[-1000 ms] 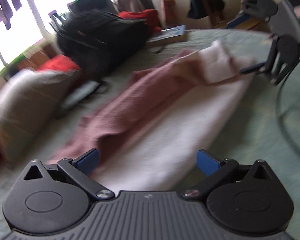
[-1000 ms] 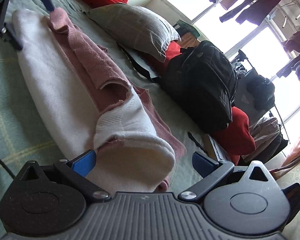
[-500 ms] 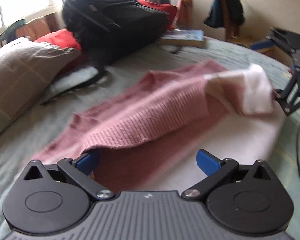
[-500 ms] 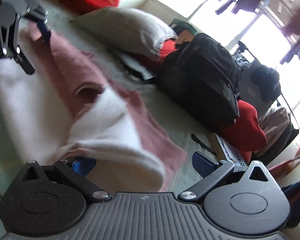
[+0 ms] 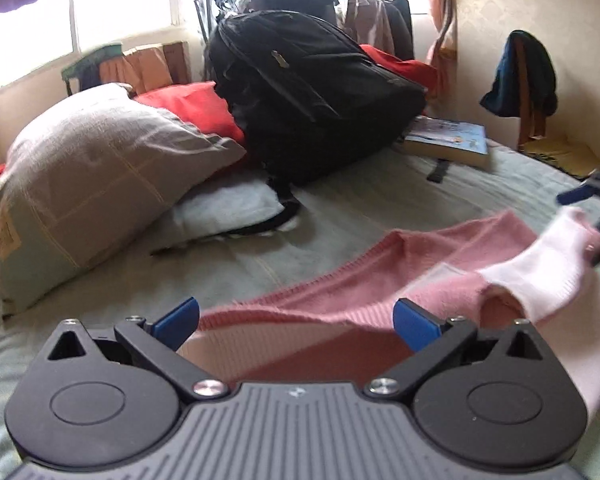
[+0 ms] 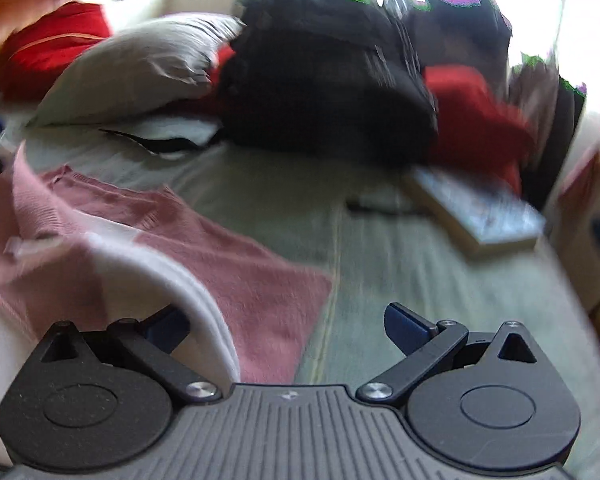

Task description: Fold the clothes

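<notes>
— What's changed just now?

— The pink-and-white knitted sweater (image 5: 380,300) was stretched long and flat on the pale green bedspread (image 5: 340,216) a second ago. Now both ends are lifted and swinging towards the black backpack (image 5: 308,92). A fold in progress, I'd say.

— Which way does it run?

— Lengthwise between the tools, white cuff end by the right gripper (image 6: 286,330).

— Are they gripping?

— The left gripper (image 5: 296,320) stands wide, cloth between its fingers; right likewise. Whether anything's pinched, I can't tell.
</notes>
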### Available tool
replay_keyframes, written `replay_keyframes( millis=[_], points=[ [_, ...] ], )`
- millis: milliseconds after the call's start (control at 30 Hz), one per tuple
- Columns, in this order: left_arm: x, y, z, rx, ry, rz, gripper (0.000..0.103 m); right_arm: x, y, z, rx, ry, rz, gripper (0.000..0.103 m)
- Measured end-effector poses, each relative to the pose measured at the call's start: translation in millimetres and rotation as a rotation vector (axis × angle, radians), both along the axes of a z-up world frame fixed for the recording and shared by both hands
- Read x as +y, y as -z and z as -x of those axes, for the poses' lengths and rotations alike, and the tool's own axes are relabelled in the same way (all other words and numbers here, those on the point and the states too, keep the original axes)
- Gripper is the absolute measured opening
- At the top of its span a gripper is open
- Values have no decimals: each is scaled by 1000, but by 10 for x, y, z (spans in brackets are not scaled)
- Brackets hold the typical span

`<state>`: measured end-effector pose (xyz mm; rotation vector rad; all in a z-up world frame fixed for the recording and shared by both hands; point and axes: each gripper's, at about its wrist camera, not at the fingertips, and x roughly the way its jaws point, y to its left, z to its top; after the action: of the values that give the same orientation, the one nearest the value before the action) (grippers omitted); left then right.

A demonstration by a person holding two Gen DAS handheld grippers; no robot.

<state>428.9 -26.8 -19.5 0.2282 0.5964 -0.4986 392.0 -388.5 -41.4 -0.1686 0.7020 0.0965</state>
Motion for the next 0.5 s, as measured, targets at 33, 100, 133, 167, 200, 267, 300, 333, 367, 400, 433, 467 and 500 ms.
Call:
replay_keyframes(
  millis=[33, 100, 133, 167, 200, 267, 300, 333, 367, 400, 433, 467, 500],
  points=[
    [16, 5, 56, 9, 16, -8, 102, -23, 4, 21, 2, 8, -9, 103],
    [49, 17, 171, 28, 48, -25, 102, -62, 8, 73, 5, 20, -23, 103],
    [52, 30, 227, 34, 58, -45, 102, -42, -13, 141, -3, 6, -9, 103],
    [58, 50, 285, 41, 69, -66, 102, -22, -34, 210, -10, -9, 5, 103],
    [65, 73, 346, 51, 85, -85, 102, 1, -57, 280, -17, -26, 17, 103],
    [87, 118, 428, 75, 108, -100, 102, 73, -126, 424, -23, -96, 17, 103],
    [99, 142, 463, 87, 116, -101, 102, 123, -153, 494, -22, -143, 5, 103],
    [106, 166, 480, 104, 127, -99, 102, 173, -177, 560, -19, -190, -11, 103],
    [111, 195, 484, 120, 134, -92, 102, 223, -188, 604, -10, -241, -39, 103],
    [117, 224, 486, 137, 141, -84, 102, 274, -196, 641, 2, -292, -68, 103],
    [107, 254, 456, 153, 146, -76, 102, 330, -184, 646, 26, -343, -103, 103],
    [98, 283, 425, 170, 150, -67, 102, 387, -154, 623, 49, -387, -126, 103],
    [88, 313, 393, 186, 154, -58, 102, 443, -122, 594, 72, -428, -149, 103]
  ],
)
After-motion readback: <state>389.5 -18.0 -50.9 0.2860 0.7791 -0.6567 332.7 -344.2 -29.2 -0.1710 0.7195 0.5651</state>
